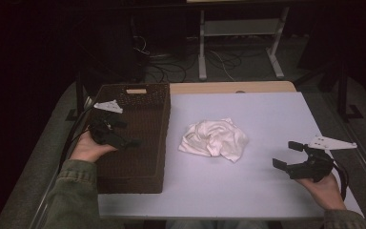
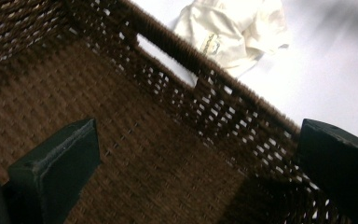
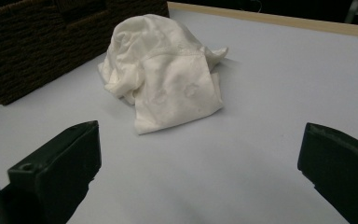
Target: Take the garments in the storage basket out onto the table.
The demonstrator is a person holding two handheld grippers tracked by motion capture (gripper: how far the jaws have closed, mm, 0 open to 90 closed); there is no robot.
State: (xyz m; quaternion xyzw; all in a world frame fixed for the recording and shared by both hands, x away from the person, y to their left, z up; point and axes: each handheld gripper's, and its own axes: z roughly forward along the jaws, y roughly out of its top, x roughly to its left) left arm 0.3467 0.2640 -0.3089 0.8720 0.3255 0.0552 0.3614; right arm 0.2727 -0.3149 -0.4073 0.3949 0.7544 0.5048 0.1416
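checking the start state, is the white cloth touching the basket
Apart. The high view shows bare table between the white cloth and the basket; the right gripper view shows the same gap.

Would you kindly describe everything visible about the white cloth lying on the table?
The crumpled white fabric cloth lies in a loose, rumpled heap near the middle of the pale lavender table surface. It looks soft and thin, with many folds, and one flatter flap spreads toward the person's side. In the left gripper view a small printed label shows on it. It sits just right of the dark brown woven basket, apart from it. Only the table touches it; neither pair of tongs holds it.
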